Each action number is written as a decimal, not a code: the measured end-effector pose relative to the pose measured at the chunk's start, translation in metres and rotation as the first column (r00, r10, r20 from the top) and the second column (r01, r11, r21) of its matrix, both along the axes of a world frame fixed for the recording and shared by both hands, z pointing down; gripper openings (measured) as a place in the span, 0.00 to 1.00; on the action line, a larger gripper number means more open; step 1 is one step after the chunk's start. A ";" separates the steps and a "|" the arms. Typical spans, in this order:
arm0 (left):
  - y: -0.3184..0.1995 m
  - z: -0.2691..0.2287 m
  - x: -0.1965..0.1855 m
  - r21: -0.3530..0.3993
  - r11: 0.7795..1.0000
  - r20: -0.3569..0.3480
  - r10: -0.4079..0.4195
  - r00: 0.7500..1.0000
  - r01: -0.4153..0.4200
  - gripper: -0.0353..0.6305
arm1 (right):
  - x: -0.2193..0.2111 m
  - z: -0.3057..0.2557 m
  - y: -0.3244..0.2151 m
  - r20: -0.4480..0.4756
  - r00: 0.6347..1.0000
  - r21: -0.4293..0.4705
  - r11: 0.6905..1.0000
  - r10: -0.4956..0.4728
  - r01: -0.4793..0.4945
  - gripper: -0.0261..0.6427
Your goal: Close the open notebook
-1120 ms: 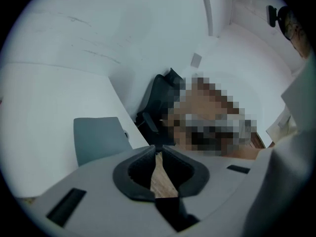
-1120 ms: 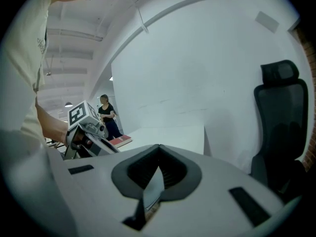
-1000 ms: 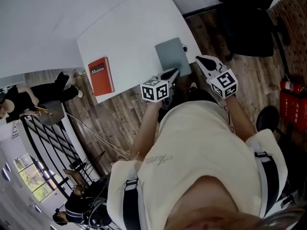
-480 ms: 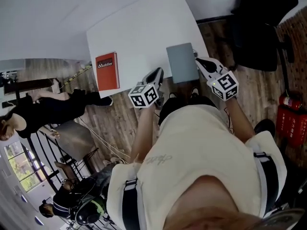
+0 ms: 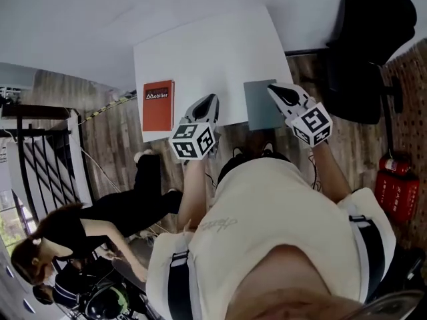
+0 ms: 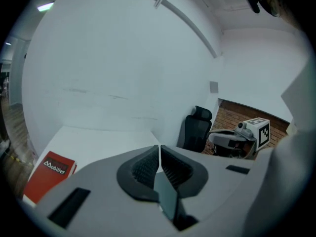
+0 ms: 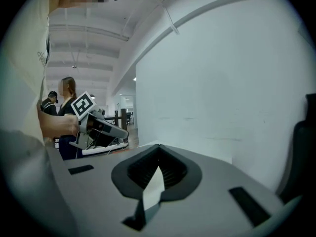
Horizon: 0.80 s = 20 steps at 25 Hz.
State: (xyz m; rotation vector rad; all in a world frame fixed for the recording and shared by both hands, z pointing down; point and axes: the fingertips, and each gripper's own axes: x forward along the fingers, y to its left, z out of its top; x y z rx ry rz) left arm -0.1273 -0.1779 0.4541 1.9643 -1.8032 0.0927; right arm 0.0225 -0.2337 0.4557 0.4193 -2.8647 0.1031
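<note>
Holding left gripper (image 5: 209, 99) and right gripper (image 5: 274, 89) near the closed notebook (image 5: 258, 110); left jaws just pinched shut on nothing, right shut, empty.

Red book (image 5: 158, 105) lies flat at the near left corner of the white worktop (image 5: 213, 52). Black office chair (image 5: 370, 45) stands on the wooden floor (image 5: 113, 152) past the worktop's right edge. Red fire extinguisher (image 5: 392, 189) stands beside the brick wall (image 5: 408, 92)
</note>
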 end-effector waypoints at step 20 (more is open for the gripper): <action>-0.006 -0.083 -0.082 0.254 0.963 0.135 -0.130 0.982 0.093 0.10 | -0.042 -0.095 -0.012 0.123 0.991 0.292 0.952 0.054 -0.088 0.05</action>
